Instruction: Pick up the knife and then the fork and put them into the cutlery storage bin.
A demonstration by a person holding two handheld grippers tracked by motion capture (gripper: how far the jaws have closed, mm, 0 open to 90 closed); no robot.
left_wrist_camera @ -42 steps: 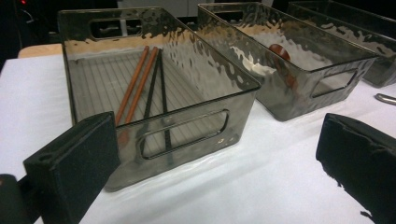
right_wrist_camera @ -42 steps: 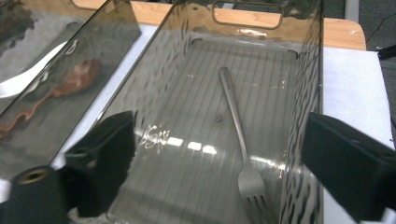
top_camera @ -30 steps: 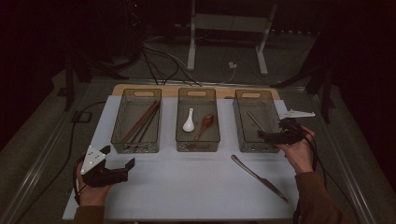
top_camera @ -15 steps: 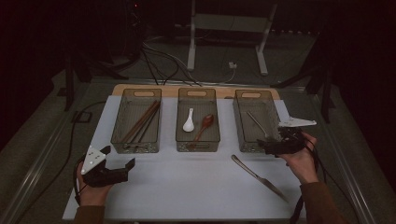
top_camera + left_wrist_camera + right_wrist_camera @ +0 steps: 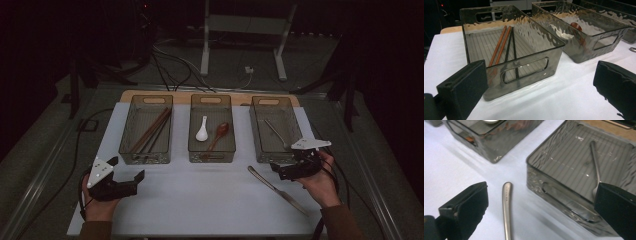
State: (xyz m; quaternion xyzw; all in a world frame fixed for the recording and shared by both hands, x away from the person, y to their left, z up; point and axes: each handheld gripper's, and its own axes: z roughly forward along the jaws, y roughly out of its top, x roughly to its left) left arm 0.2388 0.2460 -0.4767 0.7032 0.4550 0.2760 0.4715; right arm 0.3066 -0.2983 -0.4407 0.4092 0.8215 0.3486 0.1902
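Note:
A metal knife (image 5: 274, 187) lies on the white table cover in front of the right bin (image 5: 260, 135); its handle end (image 5: 507, 202) shows between my right jaws. My right gripper (image 5: 278, 170) hovers open just right of the handle end, at the bin's front wall, holding nothing. A metal utensil (image 5: 595, 161) lies inside that bin. My left gripper (image 5: 127, 168) rests open and empty at the front left, facing the left bin (image 5: 474, 37), which holds brown and black chopsticks (image 5: 503, 43).
The middle bin (image 5: 211, 150) holds a white spoon (image 5: 202, 129) and a brown spoon (image 5: 219, 134). All three bins stand in a row across the back of the white cover (image 5: 200, 200). Cables and a stand sit on the floor beyond the table.
My right gripper has drawn back and down from the right bin's front edge toward the knife's handle end. The left gripper has stayed put.

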